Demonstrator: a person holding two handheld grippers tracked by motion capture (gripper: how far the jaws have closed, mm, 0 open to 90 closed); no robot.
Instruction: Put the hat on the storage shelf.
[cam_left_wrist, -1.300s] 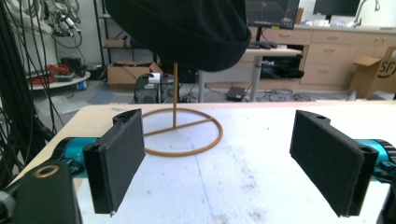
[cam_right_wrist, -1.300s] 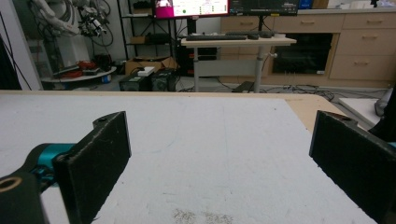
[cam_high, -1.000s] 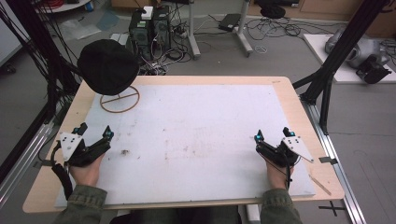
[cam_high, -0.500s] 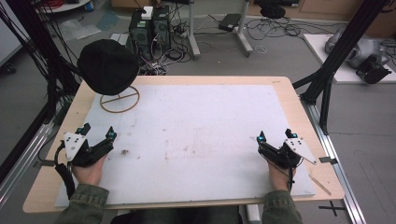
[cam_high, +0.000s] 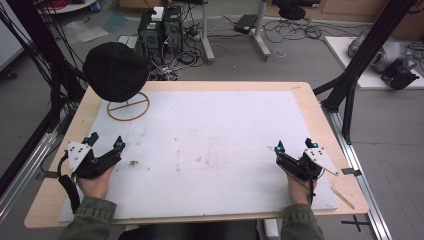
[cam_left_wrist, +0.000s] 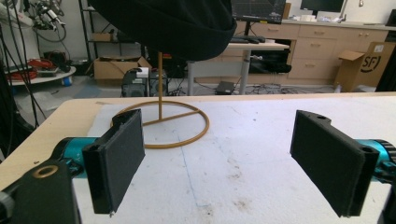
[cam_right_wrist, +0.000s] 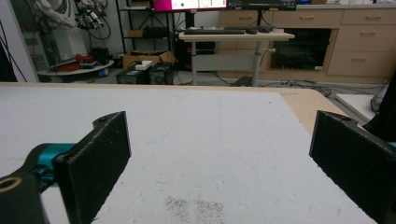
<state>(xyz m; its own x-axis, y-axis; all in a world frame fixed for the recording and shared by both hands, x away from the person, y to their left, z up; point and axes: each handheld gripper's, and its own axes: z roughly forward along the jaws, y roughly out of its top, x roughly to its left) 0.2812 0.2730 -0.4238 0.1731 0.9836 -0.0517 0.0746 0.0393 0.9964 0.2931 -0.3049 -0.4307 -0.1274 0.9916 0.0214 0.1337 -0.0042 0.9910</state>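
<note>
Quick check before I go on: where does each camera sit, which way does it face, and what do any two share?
High view: above the near edge, looking forward and down on the table; forearms, left tool and right tool.
Left gripper view: on the left tool, facing the black hat on its gold stand.
Right gripper view: on the right tool, facing far desks.
Shared: hat and stand, high and left views.

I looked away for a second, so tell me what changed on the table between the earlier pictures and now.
Very little. The left gripper and right gripper shifted only slightly at the near edge, jaws wide open, holding nothing. The black hat on its gold stand and the white mat stayed put.
</note>
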